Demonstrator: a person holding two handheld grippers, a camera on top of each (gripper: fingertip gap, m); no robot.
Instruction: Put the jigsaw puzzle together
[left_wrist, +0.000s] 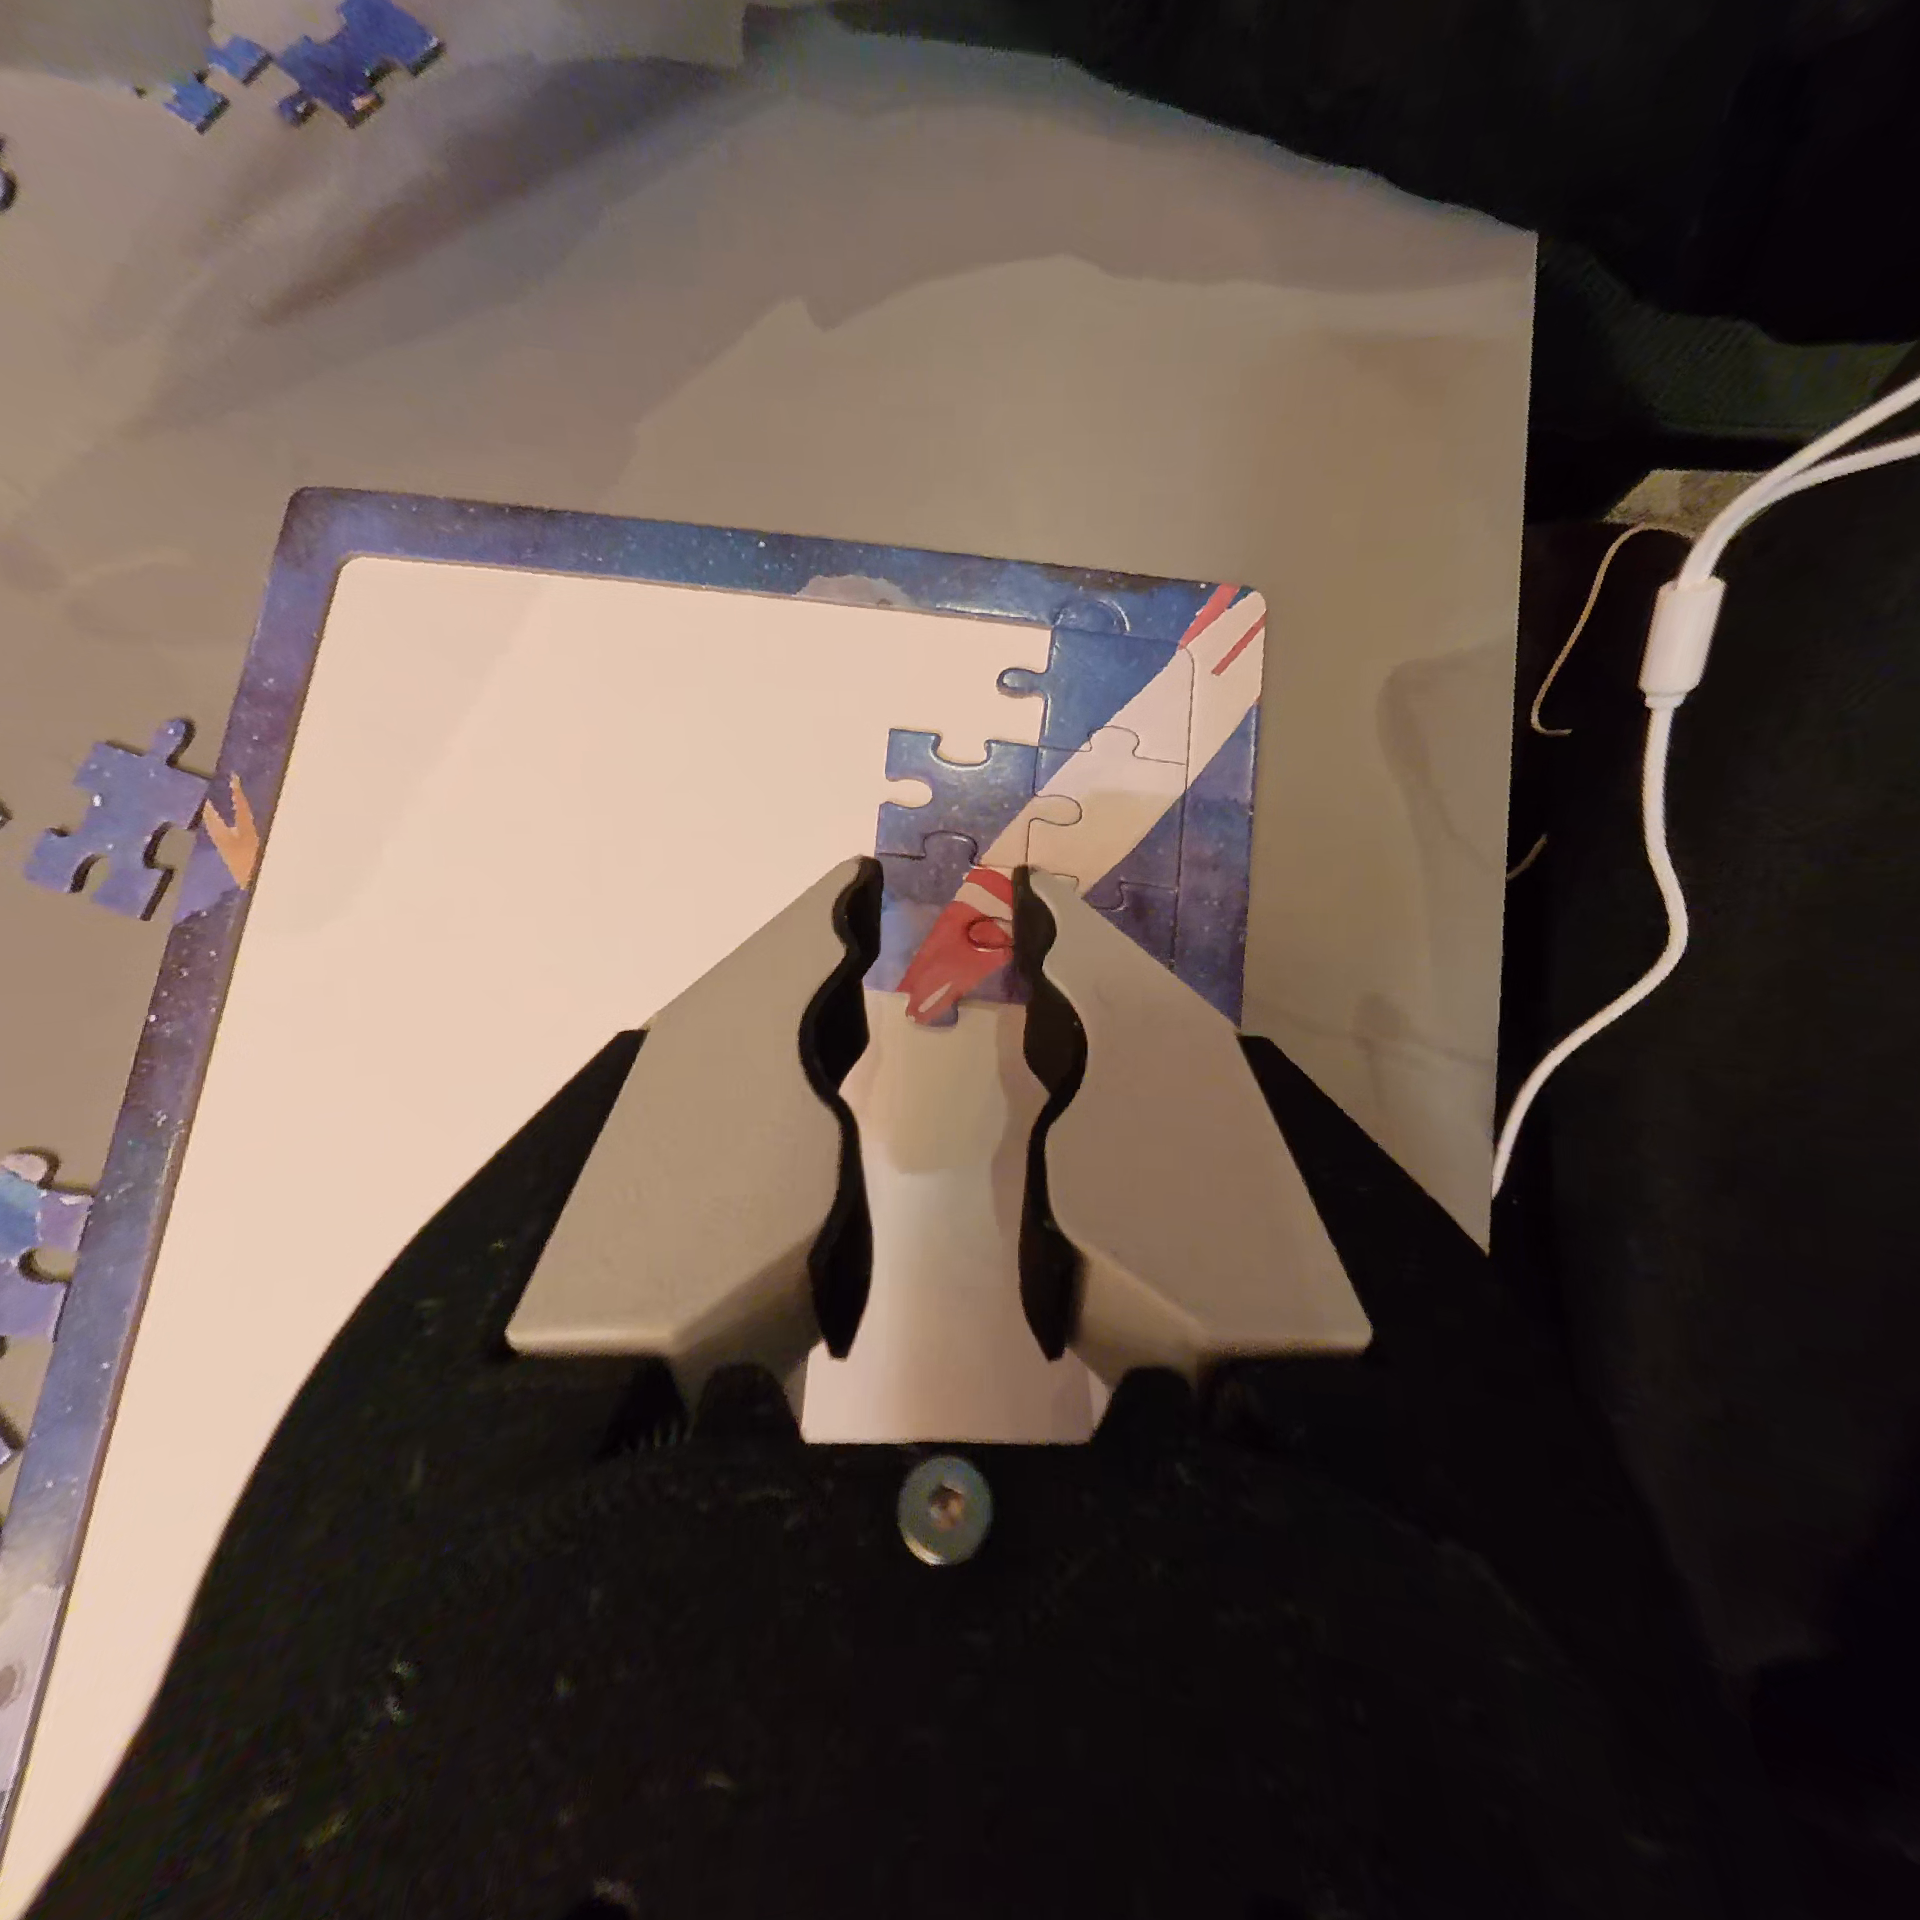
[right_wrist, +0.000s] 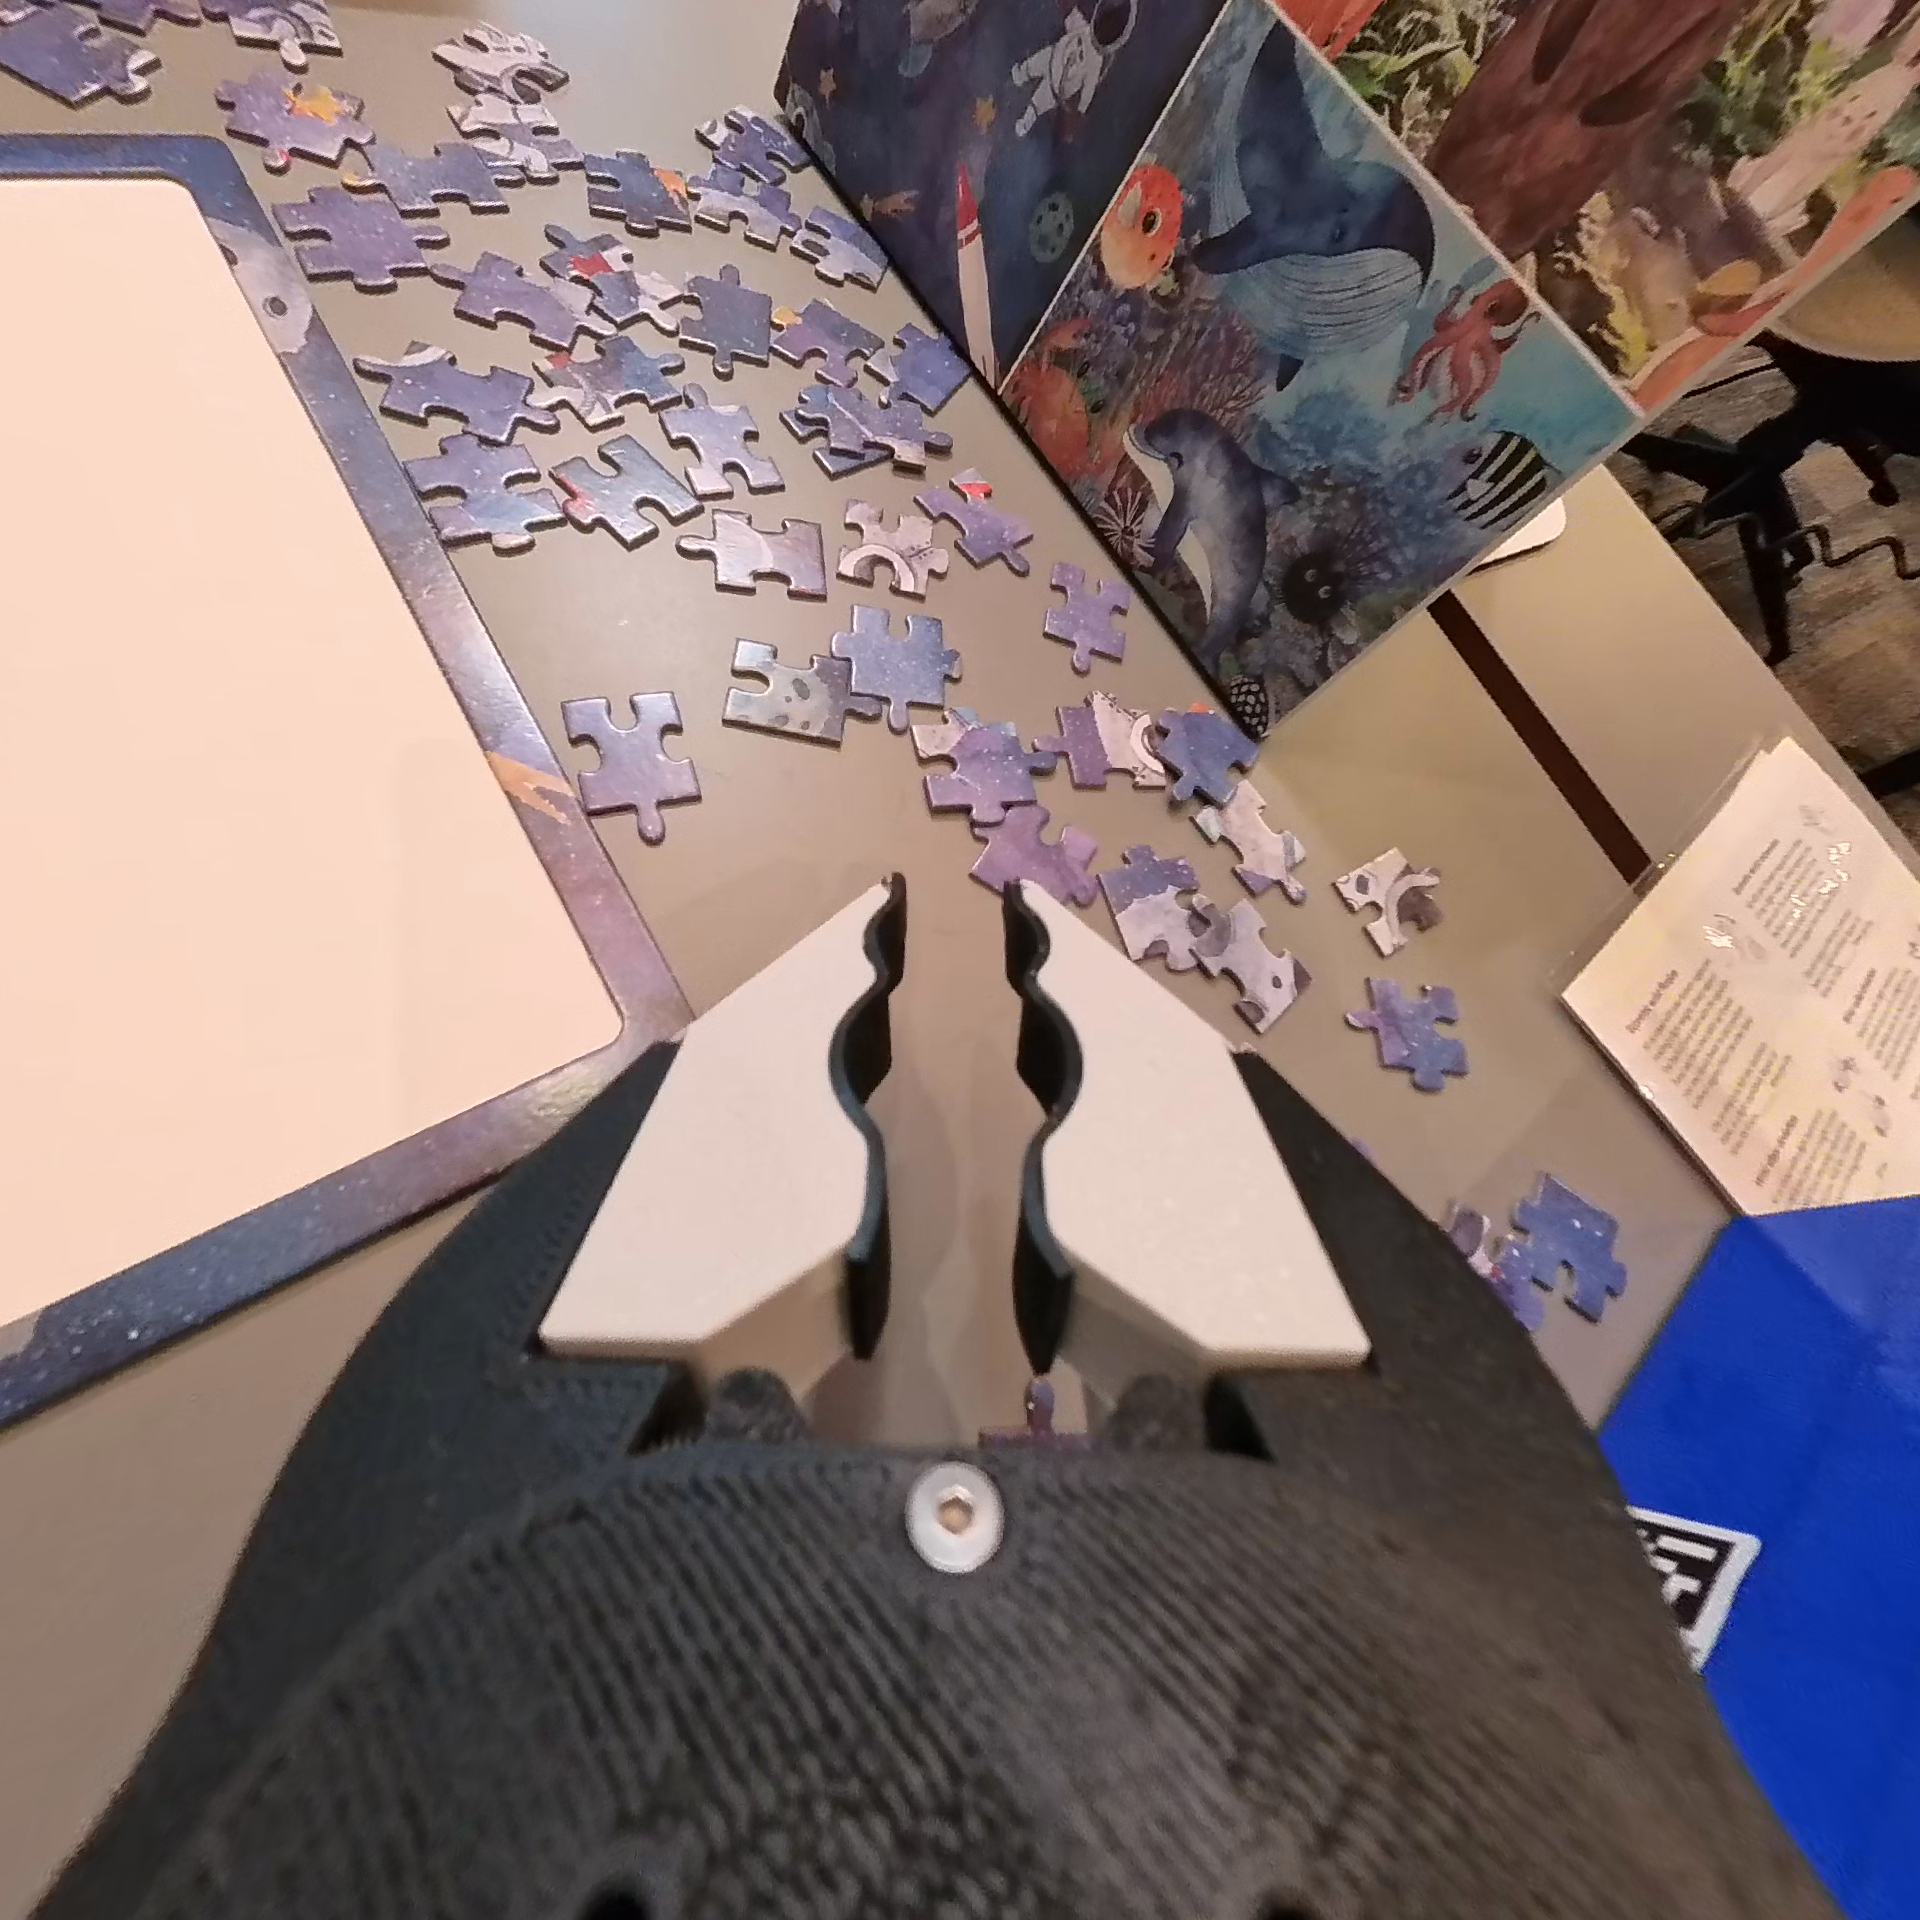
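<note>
Left gripper (left_wrist: 943, 883): jaws slightly apart, tips straddling a red-marked puzzle piece (left_wrist: 961, 951) lying in the puzzle frame (left_wrist: 208, 935); grip uncertain. Right gripper (right_wrist: 951, 896): narrowly parted, empty, above tabletop (right_wrist: 831, 862); loose pieces (right_wrist: 634, 758) ahead.

The puzzle tray (left_wrist: 260, 748), a flat white board with a starry blue border, lies on the table. A few joined pieces (left_wrist: 1101, 790) fill its upper right corner in the left wrist view. Many loose blue pieces (right_wrist: 665, 436) lie scattered flat beside the tray, centre and right in the right wrist view.
</note>
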